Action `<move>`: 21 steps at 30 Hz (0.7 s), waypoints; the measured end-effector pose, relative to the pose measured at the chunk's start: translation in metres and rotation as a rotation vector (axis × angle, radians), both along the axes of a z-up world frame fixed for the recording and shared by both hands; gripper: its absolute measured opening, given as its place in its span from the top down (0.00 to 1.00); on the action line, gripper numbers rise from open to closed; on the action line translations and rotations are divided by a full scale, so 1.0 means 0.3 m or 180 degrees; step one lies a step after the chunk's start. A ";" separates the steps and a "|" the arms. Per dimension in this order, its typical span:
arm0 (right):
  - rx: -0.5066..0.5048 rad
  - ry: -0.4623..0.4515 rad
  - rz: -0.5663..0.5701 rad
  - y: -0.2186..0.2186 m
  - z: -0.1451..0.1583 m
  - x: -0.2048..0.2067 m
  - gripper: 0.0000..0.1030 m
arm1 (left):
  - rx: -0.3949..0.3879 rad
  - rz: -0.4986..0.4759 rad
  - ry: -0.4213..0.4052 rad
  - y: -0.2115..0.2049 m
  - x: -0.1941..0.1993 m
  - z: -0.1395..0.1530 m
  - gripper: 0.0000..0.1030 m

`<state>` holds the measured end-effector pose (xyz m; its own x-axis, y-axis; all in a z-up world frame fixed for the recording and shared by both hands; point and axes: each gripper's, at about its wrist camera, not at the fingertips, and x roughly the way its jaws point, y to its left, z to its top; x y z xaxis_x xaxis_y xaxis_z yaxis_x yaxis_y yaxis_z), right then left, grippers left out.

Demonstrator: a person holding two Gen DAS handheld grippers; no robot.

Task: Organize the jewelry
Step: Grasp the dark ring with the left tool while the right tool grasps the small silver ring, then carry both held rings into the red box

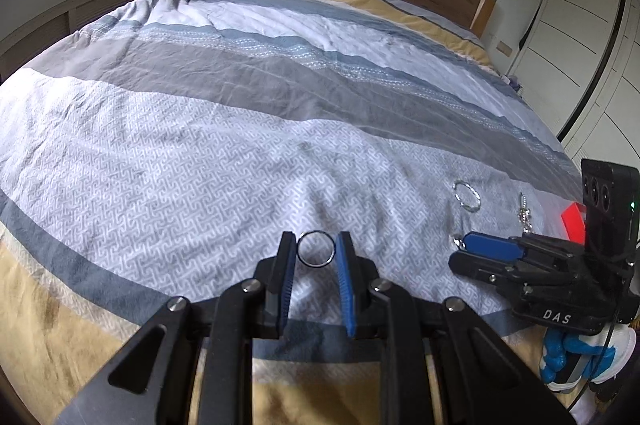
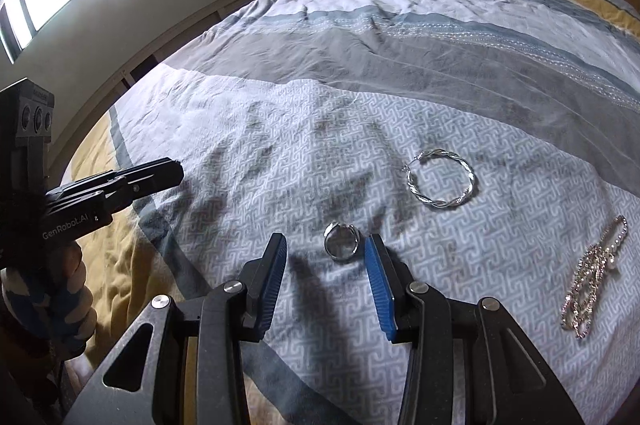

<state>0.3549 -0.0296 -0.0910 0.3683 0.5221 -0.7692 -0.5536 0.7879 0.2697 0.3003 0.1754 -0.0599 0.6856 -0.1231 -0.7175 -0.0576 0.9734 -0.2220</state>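
My left fingers (image 1: 345, 265) pinch a thin dark metal ring (image 1: 315, 249) just above the patterned grey bedspread (image 1: 180, 165). My right gripper (image 2: 326, 253), level and low, is spread around a chunky silver ring (image 2: 341, 241) lying on the bedspread, near a twisted silver hoop (image 2: 440, 181) and a beaded chain (image 2: 592, 277).

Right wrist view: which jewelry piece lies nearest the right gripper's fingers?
The silver ring, just ahead between the open right gripper fingertips. The twisted hoop lies farther out; the sparkly chain is off right.
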 end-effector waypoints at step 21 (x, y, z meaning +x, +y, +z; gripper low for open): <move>-0.0003 -0.0131 -0.0053 -0.080 0.110 -0.084 0.83 | 0.0118 0.0012 0.0055 -0.066 -0.011 0.082 0.82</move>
